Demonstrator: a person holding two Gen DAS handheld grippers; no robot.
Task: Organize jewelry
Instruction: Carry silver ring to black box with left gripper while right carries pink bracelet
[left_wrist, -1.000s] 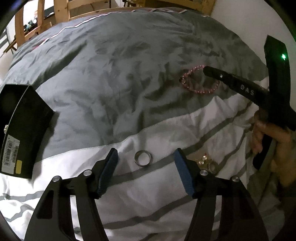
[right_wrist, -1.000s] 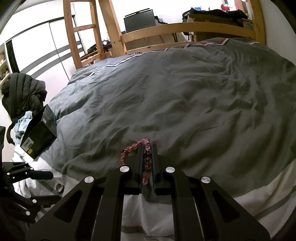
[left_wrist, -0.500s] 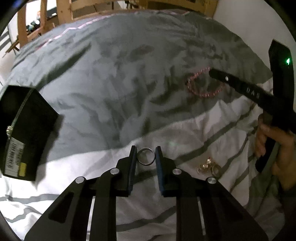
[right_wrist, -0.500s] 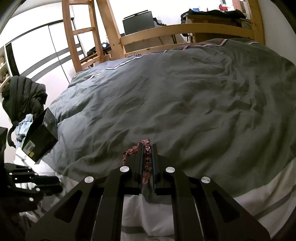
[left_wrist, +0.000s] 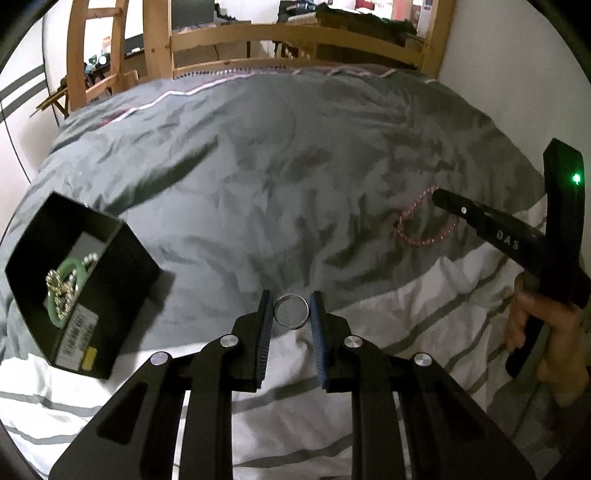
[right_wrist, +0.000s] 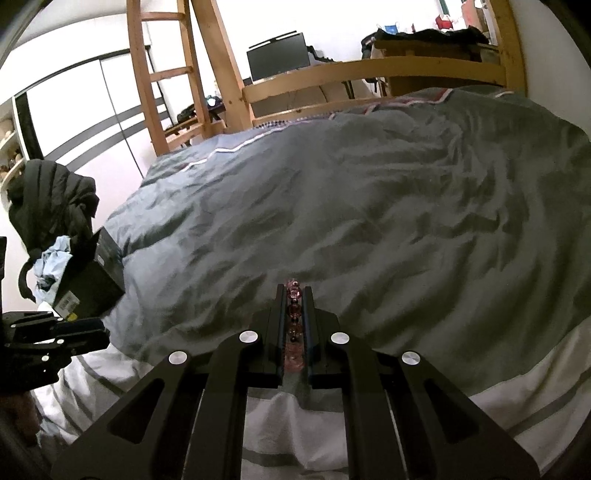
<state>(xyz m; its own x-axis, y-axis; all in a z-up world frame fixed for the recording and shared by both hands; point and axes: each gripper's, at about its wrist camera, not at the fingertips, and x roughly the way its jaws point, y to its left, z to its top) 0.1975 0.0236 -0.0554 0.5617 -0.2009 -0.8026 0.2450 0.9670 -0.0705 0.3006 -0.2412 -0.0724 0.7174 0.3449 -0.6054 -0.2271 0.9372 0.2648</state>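
Left hand-held gripper (left_wrist: 291, 312) of mine pinches a silver ring (left_wrist: 291, 311) above the bed (left_wrist: 258, 166), its jaws just closed, while my right hand-held gripper (right_wrist: 294, 295) clamps the pink bead bracelet (right_wrist: 294, 325) on the duvet.

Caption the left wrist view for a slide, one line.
Left claw pinching a silver ring above the striped bedding, open black box of jewelry at left.

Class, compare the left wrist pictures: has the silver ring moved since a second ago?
Yes. The silver ring lay on the white stripe of the duvet; the left gripper, whose jaws have just been closing, now pinches it, lifted off the cloth.
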